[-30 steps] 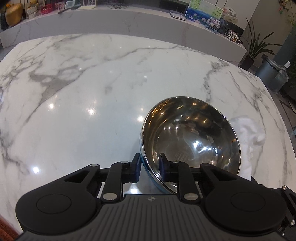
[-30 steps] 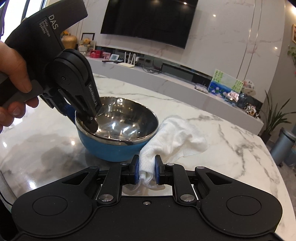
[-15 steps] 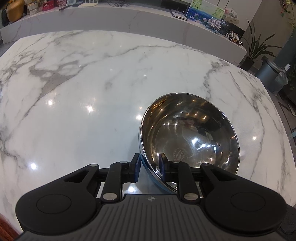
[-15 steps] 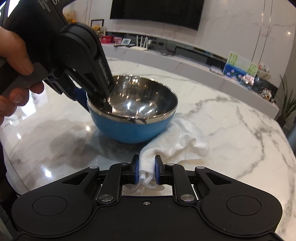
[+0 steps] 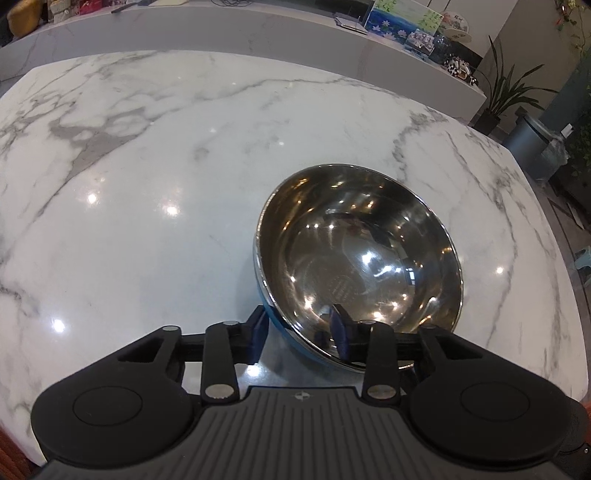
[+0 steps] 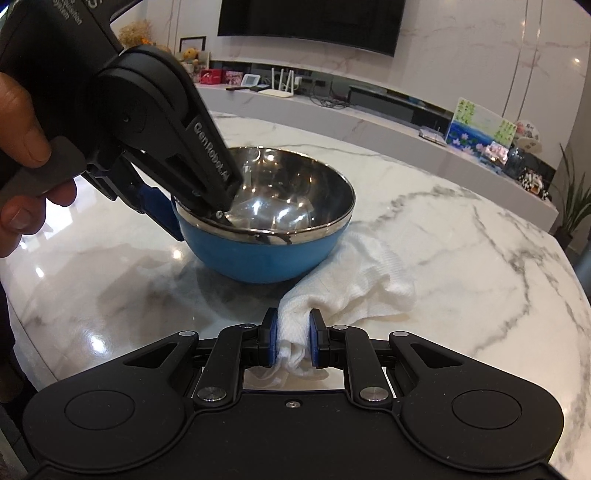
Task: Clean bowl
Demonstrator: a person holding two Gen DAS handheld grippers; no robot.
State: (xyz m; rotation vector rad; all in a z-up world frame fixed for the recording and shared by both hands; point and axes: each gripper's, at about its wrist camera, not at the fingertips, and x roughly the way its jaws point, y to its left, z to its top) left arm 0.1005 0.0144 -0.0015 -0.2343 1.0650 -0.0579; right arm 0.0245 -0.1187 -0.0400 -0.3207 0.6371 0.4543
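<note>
A bowl, steel inside and blue outside, sits on the white marble table; it also shows in the right wrist view. My left gripper straddles its near rim, one finger inside and one outside, wider apart than before. In the right wrist view the left gripper stands at the bowl's left rim. My right gripper is shut on a white cloth that lies on the table beside the bowl's right side.
A long marble counter with pictures, a router and small items runs behind the table. A potted plant and a grey bin stand beyond the table's right edge. A dark TV hangs on the wall.
The left gripper's fingers have spread wider at the bowl's rim. The right gripper with the cloth has drawn closer to the bowl; the cloth has left the left wrist view.
</note>
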